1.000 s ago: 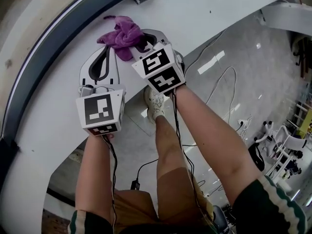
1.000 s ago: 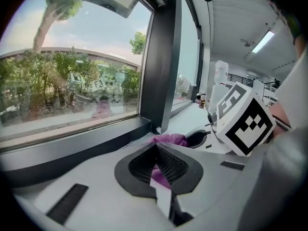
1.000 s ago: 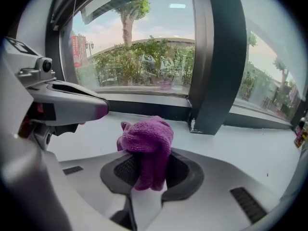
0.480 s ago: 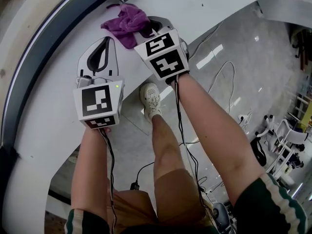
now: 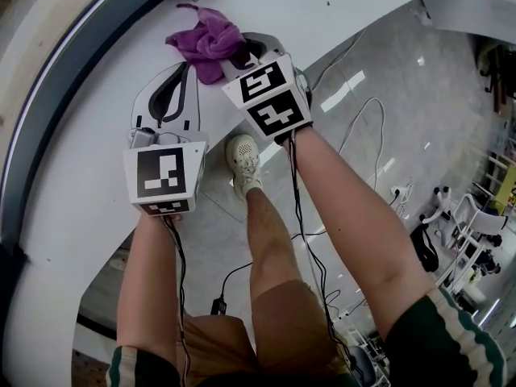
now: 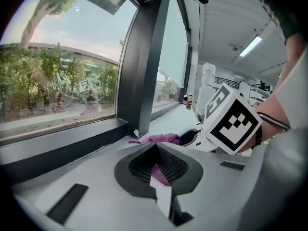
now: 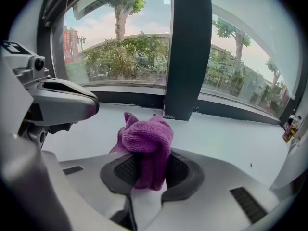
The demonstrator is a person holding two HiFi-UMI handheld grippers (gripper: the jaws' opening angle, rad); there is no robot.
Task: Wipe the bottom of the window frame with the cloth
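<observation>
- The right hand-held gripper (image 5: 242, 55) (image 7: 148, 157) is clenched on the purple cloth (image 5: 205, 39) (image 7: 144, 138). In the right gripper view the dark pads press in on the bunched fabric from both sides.
- The left hand-held gripper (image 5: 187, 67) (image 6: 155, 145) is closed with nothing gripped. Its jaw tips meet, leaving a dark teardrop gap behind them, and a little of the purple cloth (image 6: 163, 139) shows past the tips and through that gap.
- The two hand-held grippers lie side by side over the white sill (image 5: 322, 6) (image 7: 231, 134), the left just beside the right and a little nearer the person. The left one's tip is close to the near edge of the cloth.
- Both bare forearms reach forward from the bottom of the head view. The left forearm (image 5: 153, 272) is almost straight up the picture, and the right forearm (image 5: 347, 216) slants in from the lower right.
- Each marker cube sits at the wrist end of its hand-held gripper.
- A leg with a white shoe (image 5: 244, 164) stands on the floor (image 5: 419, 127) between the arms.
- The cloth is a crumpled wad standing out of the right jaws. Its long axis runs along the jaws, away from the person toward the dark window frame (image 5: 72, 87) (image 7: 125, 97).
- A loose corner trails on toward the frame, near the foot of the dark upright (image 7: 187, 52).
- The cloth is over the sill. Whether it presses on the sill cannot be told.
</observation>
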